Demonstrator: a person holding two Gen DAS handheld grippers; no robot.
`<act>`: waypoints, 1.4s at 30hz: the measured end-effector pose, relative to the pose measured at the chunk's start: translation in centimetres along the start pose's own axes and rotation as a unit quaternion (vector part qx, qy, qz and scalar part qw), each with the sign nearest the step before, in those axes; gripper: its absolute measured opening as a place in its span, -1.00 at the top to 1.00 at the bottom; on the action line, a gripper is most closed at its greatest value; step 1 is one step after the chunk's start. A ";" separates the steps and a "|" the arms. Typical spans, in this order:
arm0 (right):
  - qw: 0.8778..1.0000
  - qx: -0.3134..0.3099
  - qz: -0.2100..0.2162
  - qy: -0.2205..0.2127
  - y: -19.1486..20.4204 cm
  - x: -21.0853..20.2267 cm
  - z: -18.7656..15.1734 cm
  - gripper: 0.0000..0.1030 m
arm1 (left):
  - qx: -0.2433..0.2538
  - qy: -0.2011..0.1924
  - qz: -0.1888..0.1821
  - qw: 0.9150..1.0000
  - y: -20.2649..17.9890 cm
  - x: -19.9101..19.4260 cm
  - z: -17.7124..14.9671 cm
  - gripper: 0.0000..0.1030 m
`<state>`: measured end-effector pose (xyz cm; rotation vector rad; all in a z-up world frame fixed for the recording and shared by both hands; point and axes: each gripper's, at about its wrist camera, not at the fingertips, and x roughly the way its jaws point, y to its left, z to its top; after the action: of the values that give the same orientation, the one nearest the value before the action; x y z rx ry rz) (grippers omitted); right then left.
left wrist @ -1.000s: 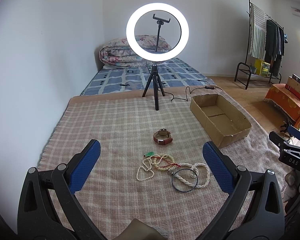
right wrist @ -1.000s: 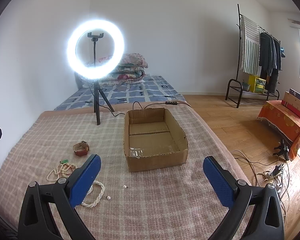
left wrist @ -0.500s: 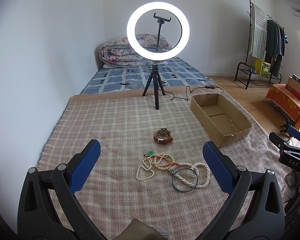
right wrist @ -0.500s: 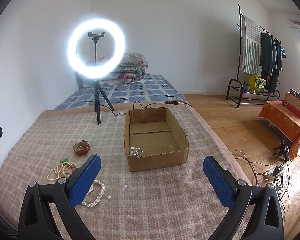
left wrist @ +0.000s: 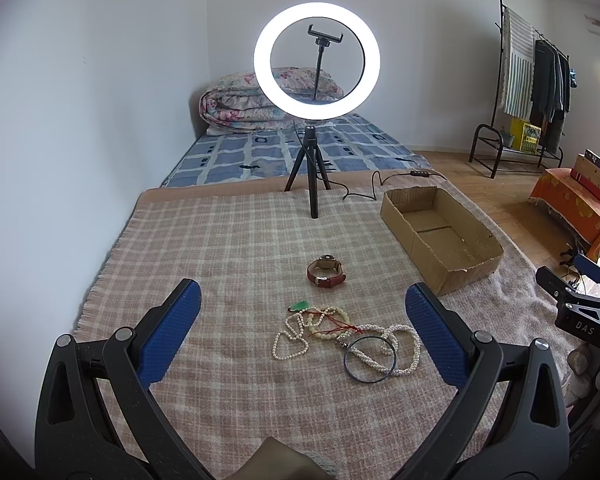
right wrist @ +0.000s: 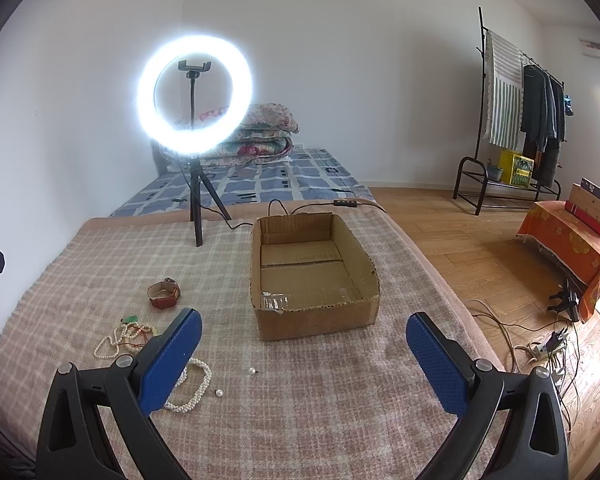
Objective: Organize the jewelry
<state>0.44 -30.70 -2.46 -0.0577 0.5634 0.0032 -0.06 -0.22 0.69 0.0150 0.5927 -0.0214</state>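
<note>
A pile of jewelry lies on the plaid blanket: pearl necklaces (left wrist: 384, 344), a dark bangle (left wrist: 370, 363), a beaded string with a green pendant (left wrist: 300, 306) and a brown-strap watch (left wrist: 326, 272). My left gripper (left wrist: 300, 320) is open and empty, held above the pile. An empty cardboard box (right wrist: 312, 272) stands to the right of the jewelry. My right gripper (right wrist: 304, 340) is open and empty, in front of the box. In the right wrist view the watch (right wrist: 164, 293), pearls (right wrist: 196, 388) and two loose pearl earrings (right wrist: 253, 371) show at left.
A lit ring light on a tripod (left wrist: 316, 60) stands at the blanket's far edge, its cable (left wrist: 380, 184) running behind the box. A mattress with a folded quilt (left wrist: 252, 100) lies beyond. Clothes rack (right wrist: 516, 100), orange-covered table (right wrist: 572, 236) and floor cables (right wrist: 540, 344) are at right.
Both views have shifted only slightly; the right gripper has edged a little toward the box. Nothing was picked up or released.
</note>
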 end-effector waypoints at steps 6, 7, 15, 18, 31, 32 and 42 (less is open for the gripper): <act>1.000 -0.005 0.001 0.003 0.1 0.1 0.0 -0.99 | -0.004 0.005 0.006 1.000 0.4 0.3 -0.6 -1.00; 1.000 -0.006 0.000 0.004 0.2 0.2 0.0 -0.99 | -0.004 0.006 0.008 1.000 0.5 0.4 -0.6 -1.00; 1.000 -0.017 0.017 0.020 0.3 1.2 -0.2 -0.99 | -0.027 0.018 0.024 0.999 3.8 2.1 0.0 -1.00; 0.999 -0.021 0.020 0.021 0.5 1.5 -0.1 -0.99 | -0.031 0.016 0.028 0.999 5.2 2.3 0.7 -1.00; 0.994 -0.077 0.068 0.026 3.0 4.4 0.2 -0.93 | -0.058 0.028 -0.027 0.998 9.8 5.1 2.1 -0.93; 0.994 -0.079 0.073 0.029 3.2 4.6 0.3 -0.92 | -0.064 0.035 -0.034 0.997 10.0 5.6 2.0 -0.82; 0.989 -0.082 0.109 0.062 3.7 6.3 0.0 -0.77 | -0.081 0.138 -0.088 0.983 9.5 11.2 -0.4 -0.03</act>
<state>5.71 -27.04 -6.00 -0.1577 0.6919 0.2610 9.23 9.14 -5.80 -0.1947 0.8696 -0.1446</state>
